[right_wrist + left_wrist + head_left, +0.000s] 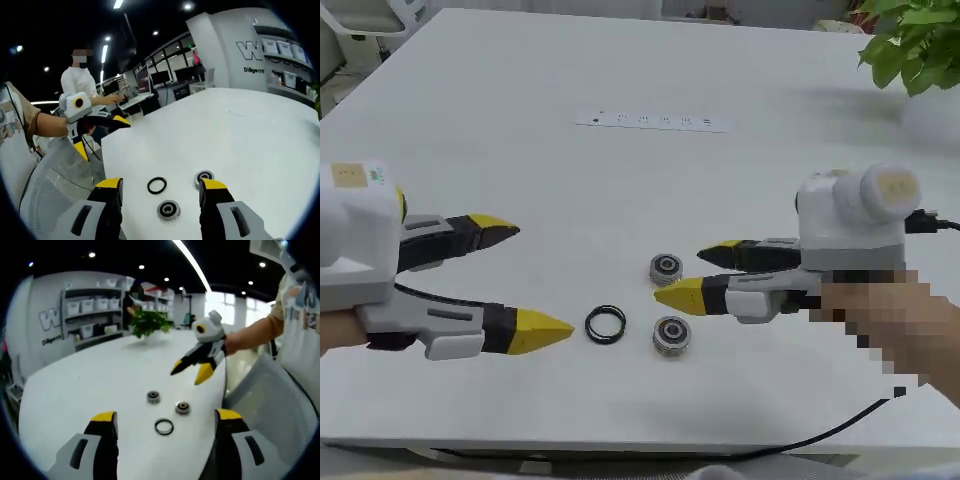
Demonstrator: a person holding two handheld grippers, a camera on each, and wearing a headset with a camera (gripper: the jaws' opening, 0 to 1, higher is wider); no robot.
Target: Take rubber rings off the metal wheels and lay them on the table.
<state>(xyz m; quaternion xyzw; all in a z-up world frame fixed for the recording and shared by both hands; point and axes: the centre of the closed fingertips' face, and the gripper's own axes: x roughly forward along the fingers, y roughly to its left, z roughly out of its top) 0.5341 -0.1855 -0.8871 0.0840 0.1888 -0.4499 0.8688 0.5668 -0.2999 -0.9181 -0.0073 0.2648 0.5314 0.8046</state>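
I see one ring [606, 324] off, on the table [520, 150]; far wheel [666, 267], near wheel [671, 334] likely pending. Left gripper [543, 278], right gripper [678, 276] wide, empty.

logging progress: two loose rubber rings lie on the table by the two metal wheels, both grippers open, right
Not quite: one loose rubber ring lies on the table, not two, as the head view shows. It lies by the two metal wheels, and the left gripper and right gripper are both open.

Rubber ring [157, 185] on table [240, 135] near two metal wheels [169, 210] (right hand-held gripper [161, 183] jaws apart).
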